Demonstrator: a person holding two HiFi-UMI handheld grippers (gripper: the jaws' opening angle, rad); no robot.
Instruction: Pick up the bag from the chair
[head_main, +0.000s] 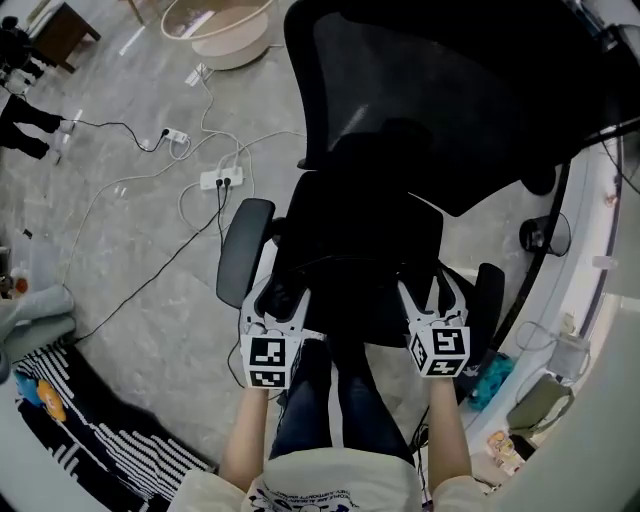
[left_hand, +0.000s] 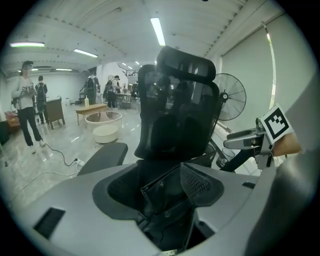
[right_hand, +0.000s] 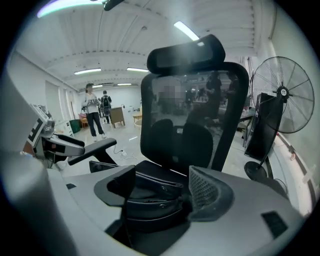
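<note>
— Where's the bag?

— The flat black bag (head_main: 365, 260) lies on the seat of the black mesh-backed office chair (head_main: 430, 90). It covers most of the seat, with its near edge at the seat's front.

— Can you see what's in it?

— No. Only a flap, seams and a couple of studs show. The contents are hidden.

— And the tools?

— Both are at the front of the chair's seat. The left gripper (left_hand: 159, 189) has its jaws apart, with the bag's edge standing up between them. The right gripper (right_hand: 160, 190) is the same, jaws apart astride the bag's edge on the other side. I cannot tell whether the pads press the fabric.

— What crowds them?

— The chair's own padded parts. The left armrest (head_main: 244, 250) sits just outside the left gripper, and the right armrest (head_main: 487, 300) just outside the right one. The person's legs in dark jeans (head_main: 320, 400) stand against the seat's front, between the two grippers.

— And round about?

— Left of the chair, a white power strip (head_main: 221, 181) with black plugs lies on the grey floor among loose white cables. Further off on that side is a round pale low table (head_main: 215, 30). Left of the chair and nearer the person lies a black-and-white striped rug (head_main: 110, 435). Right of the chair, near its backrest, stands a black pedestal fan (right_hand: 282, 95). Well beyond the left armrest, people (left_hand: 27, 117) stand in the room.
</note>
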